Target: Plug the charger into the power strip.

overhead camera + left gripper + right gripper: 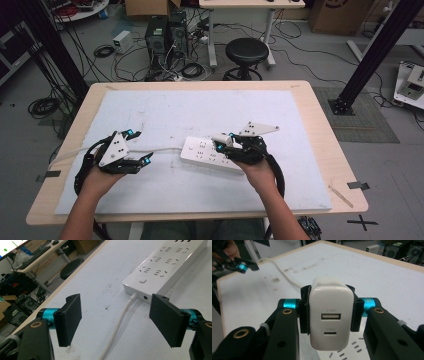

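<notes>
currently, a white usb charger (329, 315) is being gripped by the right gripper (329, 312), with the jaws pressed flat against its two side faces and its port face turned toward the gripper's camera. in the high view the charger (221, 140) is being held just above the near end of the power strip (207, 153), which is lying on the white mat (165, 112) at about the centre of the table (320, 125). the left gripper (116, 320) is being held with its jaws wide apart and nothing between them; the strip's white cable (118, 325) is running across the mat below the gap, toward the strip's end at one o'clock in the left gripper view. seen from above, the left gripper (132, 150) is being kept at nine o'clock from the strip, near it but apart.

the charger is being judged light, rigid and smooth, so a slip is likely unless the flat sides are kept squarely between the pads, as is being done now. the strip is being judged light enough to slide under a push, so it is best steadied at its long edges or at the cable end. the cable is soft and offers no firm hold.
</notes>
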The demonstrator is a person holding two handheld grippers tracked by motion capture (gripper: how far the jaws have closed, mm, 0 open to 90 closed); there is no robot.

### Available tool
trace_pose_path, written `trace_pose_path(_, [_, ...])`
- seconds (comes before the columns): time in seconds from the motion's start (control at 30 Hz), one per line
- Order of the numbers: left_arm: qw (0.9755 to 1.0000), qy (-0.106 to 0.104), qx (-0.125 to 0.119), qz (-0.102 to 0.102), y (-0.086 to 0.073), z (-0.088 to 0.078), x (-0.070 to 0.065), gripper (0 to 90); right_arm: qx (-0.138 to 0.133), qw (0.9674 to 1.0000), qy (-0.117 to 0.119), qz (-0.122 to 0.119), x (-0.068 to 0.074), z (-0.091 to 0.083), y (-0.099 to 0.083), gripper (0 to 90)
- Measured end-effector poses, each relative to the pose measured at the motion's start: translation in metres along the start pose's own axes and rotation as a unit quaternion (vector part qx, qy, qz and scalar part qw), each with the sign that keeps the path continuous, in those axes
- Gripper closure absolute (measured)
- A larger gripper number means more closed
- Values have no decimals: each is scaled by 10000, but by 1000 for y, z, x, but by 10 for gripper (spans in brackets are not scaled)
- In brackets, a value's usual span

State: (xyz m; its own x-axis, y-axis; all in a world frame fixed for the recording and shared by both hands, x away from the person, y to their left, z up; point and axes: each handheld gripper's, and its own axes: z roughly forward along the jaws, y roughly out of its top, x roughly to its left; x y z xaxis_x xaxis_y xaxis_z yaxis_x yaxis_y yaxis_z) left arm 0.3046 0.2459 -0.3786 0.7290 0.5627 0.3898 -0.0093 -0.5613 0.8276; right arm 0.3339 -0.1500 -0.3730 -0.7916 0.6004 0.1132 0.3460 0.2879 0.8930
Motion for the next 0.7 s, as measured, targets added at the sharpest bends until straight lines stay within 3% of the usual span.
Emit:
trace_pose_path(0.33, [10000,-7,0,-52,-3,2,2,260,561,9979,-95,-304,-9,-11,6,631])
trace_pose_path(0.47, [10000,-46,20,-40,-4,5,2,260,655,9972,-123,-348,-11,-15,8,631])
trace_pose_path(0.7, [9999,-68,18,-77,-5,7,2,260,1194,9911,-124,-569,-21,-17,10,630])
